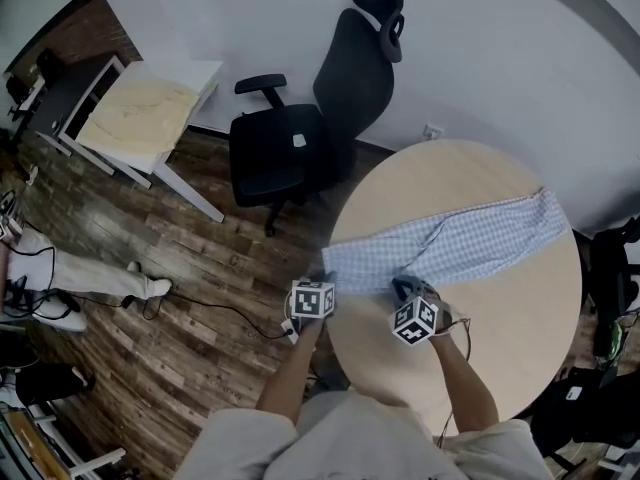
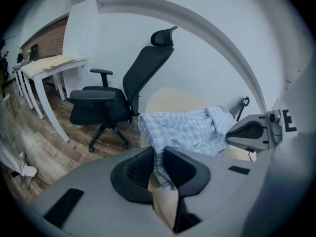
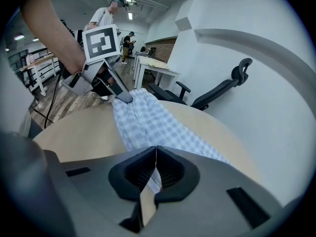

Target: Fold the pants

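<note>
The left gripper (image 2: pixel 159 157) is nearly closed, its jaws pinching the near edge of the checked pants (image 1: pixel 470 233). The right gripper (image 3: pixel 156 154) is clamped fully together on the fabric beside it. Both forearms reach up from the bottom of the head view. The pants stretch toward the upper right across the round table (image 1: pixel 500 318).

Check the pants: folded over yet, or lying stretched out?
Stretched out, not folded: the pants lie full length across the table, with the left gripper and right gripper each pinching the near end.
</note>
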Motion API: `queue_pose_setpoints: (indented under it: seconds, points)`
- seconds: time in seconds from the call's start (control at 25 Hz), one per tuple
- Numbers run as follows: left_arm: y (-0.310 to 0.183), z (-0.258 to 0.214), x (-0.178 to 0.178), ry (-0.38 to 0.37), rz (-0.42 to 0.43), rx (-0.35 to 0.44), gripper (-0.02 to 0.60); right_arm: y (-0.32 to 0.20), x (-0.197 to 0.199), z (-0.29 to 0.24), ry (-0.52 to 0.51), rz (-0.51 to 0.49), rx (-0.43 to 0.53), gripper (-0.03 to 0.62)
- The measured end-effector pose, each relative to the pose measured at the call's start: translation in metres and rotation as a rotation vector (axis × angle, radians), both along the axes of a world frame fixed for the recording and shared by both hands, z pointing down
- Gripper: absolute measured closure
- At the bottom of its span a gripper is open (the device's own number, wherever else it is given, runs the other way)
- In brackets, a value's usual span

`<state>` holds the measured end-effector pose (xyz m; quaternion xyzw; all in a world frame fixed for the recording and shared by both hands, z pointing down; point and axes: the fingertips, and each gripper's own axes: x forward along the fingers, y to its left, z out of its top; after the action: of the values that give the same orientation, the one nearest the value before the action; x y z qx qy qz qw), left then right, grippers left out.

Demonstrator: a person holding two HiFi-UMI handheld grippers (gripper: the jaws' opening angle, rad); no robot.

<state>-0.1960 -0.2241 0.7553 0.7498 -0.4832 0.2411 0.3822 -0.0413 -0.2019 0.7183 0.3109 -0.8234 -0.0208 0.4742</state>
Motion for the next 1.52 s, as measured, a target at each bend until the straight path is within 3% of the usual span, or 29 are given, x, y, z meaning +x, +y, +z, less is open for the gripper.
queue_pose_setpoints:
  seconds: [0.24,0.72,1.0,1.24,1.52]
  points:
    - [0.009,-0.007,-0.02,-0.004,0.002,0.018,0.5,-0.003,0.007,-0.007,-0.012,0.046,0.023,0.564]
    - [0.017,-0.028,-0.105,-0.058,-0.089,0.052,0.502,-0.014,0.018,-0.014,-0.019,0.08,0.045,0.565]
    - [0.026,-0.031,-0.133,-0.068,-0.135,0.048,0.502,-0.014,0.018,-0.011,-0.015,0.077,0.029,0.564]
    - [0.025,-0.044,-0.128,-0.056,-0.14,0.075,0.502,-0.012,0.017,-0.008,-0.023,0.077,0.021,0.565]
    - [0.012,-0.107,-0.082,-0.074,-0.101,0.214,0.502,-0.004,0.036,-0.013,-0.048,0.069,0.044,0.563]
